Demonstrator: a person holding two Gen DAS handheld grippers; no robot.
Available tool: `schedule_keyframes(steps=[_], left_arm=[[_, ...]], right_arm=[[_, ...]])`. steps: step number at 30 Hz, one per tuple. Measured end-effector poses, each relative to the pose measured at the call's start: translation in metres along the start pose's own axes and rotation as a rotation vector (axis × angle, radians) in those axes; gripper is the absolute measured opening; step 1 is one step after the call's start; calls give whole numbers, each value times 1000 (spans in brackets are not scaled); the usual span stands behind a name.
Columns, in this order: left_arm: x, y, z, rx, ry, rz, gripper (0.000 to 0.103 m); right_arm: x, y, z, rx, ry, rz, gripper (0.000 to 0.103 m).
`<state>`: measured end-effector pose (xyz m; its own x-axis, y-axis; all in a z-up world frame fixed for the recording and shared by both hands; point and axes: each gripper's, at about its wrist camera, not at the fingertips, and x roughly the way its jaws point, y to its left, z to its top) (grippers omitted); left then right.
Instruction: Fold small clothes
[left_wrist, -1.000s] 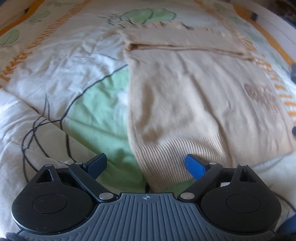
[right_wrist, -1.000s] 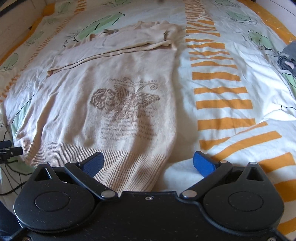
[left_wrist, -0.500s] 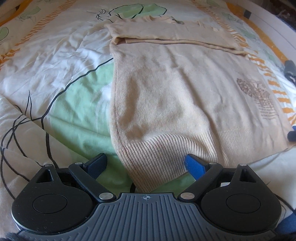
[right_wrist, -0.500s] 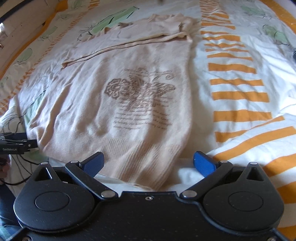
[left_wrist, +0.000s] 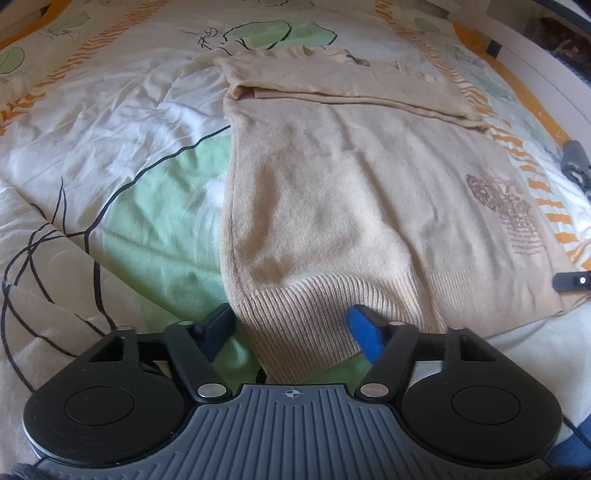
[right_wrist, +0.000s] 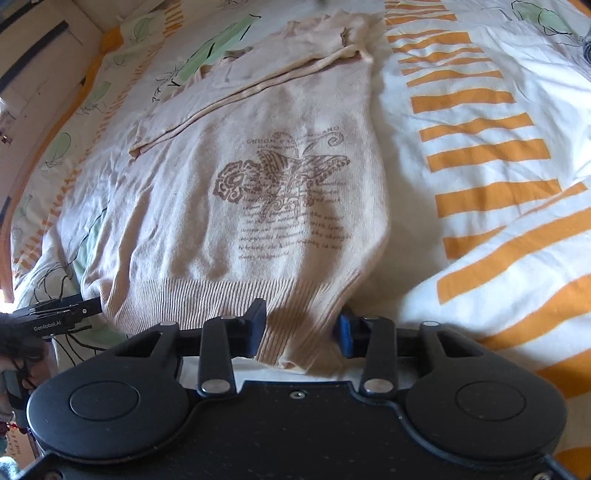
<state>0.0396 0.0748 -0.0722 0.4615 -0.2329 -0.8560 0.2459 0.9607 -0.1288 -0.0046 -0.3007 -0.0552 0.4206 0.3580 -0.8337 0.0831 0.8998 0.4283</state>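
A beige knit sweater (left_wrist: 332, 192) lies flat on the bed, sleeves folded across its top, with a brown butterfly print (right_wrist: 280, 181) on the front. My left gripper (left_wrist: 291, 328) is open, its jaws either side of the ribbed hem's left corner (left_wrist: 303, 332). My right gripper (right_wrist: 299, 332) is partly closed, its jaws either side of the hem's right corner (right_wrist: 295, 332). Each gripper shows at the edge of the other's view: the right one (left_wrist: 572, 282), the left one (right_wrist: 55, 314).
The bed cover (left_wrist: 110, 129) is white with green leaves and orange stripes (right_wrist: 480, 155). A dark garment (left_wrist: 574, 162) lies at the far right of the bed. A wall and bed edge (right_wrist: 40, 55) run along the left.
Both grippers moved forward onto the hem corners. The right jaws have narrowed around the hem; the left jaws have narrowed slightly.
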Motion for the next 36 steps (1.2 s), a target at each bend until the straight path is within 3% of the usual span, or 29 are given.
schedule_keyframes(steps=[4,6,9,17,22,29,36], left_arm=[[-4,6,-2,-49,-23,0,42],[-5,11,-2,-82,-32,-17,26],[-8,14,-3,-135,-41,-49,16],[-13,11,-5,-137,-60,-44,10],[-17,12,-2,-147,-78,-62,8],[-37,13,14,-195,-180,-123,7],[-51,18,51,-237,-278,-154,7]], right_arm=[[-1,2,-1,-3,-5,-4,37],[-1,-1,-1,12,-9,3,32],[-3,-3,-1,37,-23,16,25],[-5,-3,-1,46,-47,17,13],[-11,-7,-2,92,-92,50,12],[-25,-11,7,137,-196,120,12],[-37,-18,39,172,-295,172,12]])
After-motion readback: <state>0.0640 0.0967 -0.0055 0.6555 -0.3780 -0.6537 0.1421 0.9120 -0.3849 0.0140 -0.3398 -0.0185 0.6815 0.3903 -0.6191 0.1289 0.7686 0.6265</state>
